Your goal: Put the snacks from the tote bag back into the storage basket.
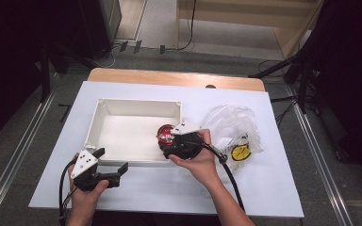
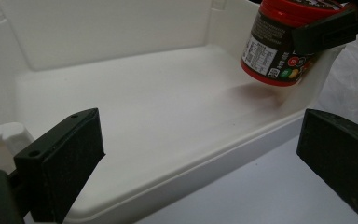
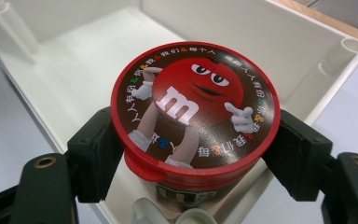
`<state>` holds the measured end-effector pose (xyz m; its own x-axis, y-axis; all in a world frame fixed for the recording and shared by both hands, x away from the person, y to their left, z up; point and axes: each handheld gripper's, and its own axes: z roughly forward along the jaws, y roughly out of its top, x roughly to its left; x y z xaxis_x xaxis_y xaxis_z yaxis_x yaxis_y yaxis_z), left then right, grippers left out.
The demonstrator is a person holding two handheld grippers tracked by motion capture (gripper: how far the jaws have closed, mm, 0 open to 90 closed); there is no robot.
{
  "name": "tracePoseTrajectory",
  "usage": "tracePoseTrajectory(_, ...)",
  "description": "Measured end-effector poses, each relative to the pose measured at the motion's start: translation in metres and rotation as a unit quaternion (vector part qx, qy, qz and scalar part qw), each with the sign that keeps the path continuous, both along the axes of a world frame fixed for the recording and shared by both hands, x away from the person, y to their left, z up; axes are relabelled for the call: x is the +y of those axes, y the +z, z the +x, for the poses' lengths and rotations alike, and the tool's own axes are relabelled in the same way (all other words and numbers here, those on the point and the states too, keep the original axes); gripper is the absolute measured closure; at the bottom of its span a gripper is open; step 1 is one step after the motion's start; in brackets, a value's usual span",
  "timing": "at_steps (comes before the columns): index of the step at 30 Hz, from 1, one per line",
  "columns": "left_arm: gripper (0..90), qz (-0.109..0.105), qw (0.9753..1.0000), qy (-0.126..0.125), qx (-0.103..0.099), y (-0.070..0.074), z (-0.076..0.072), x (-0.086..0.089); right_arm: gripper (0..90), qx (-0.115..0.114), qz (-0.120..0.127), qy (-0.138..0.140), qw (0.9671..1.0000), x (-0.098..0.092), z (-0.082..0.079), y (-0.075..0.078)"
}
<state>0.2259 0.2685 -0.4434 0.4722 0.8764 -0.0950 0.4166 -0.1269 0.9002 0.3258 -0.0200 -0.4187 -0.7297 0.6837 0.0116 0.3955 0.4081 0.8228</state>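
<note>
The right claw (image 3: 193, 144) is clenched on the sides of the red candy tub (image 3: 193, 109), holding it upright just above the near right corner of the white tray (image 1: 136, 104), presumably so it can be lowered in lid-up. The left claw (image 1: 109, 165) rests released on the counter (image 1: 169, 188), just beside the tray's near wall, likely clear of that descent.

A: What can't you make out in the high view?

B: The red tub (image 1: 165, 133) near frame centre is mostly covered by the right gripper (image 1: 174, 139); its label is too small to read. The print on the yellow disc (image 1: 240, 152) inside the plastic bag (image 1: 233, 123) is also illegible

A: And the gripper views?

B: In the left gripper view, the tub's lid runs off the top edge at upper right. In the right gripper view, the tub's body hides below its lid (image 3: 193, 109), and the white tray (image 3: 279, 42) is cut by the top edge
</note>
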Motion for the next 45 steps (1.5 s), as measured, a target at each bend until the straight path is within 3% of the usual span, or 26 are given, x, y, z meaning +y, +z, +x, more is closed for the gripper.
tracePoseTrajectory(22, 0.6, 0.003, 1.0, 0.0, 0.002, 0.0, 0.0, 0.0, 26.0, -0.009, -0.043, 0.013, 0.9989, 0.011, -0.002, -0.006)
tracePoseTrajectory(28, 0.6, 0.002, 1.0, -0.001, 0.002, 0.0, 0.0, 0.0, 22.3, -0.015, -0.007, -0.004, 0.9999, 0.002, 0.0, 0.002)
tracePoseTrajectory(31, 0.6, 0.002, 1.0, -0.003, 0.002, 0.0, 0.001, -0.001, 21.9, -0.013, -0.002, -0.001, 0.9999, -0.001, 0.001, 0.004)
tracePoseTrajectory(37, 0.6, 0.004, 1.0, -0.006, 0.002, 0.0, 0.001, -0.003, 19.1, -0.004, -0.023, 0.012, 0.9997, 0.008, 0.004, 0.002)
tracePoseTrajectory(41, 0.6, 0.002, 1.0, -0.006, 0.001, 0.0, 0.002, -0.004, 18.7, 0.011, -0.028, 0.009, 0.9995, 0.014, 0.01, -0.001)
tracePoseTrajectory(45, 0.6, 0.003, 1.0, -0.009, 0.002, -0.001, 0.003, -0.005, 21.2, 0.009, -0.042, -0.001, 0.9991, 0.017, 0.016, -0.002)
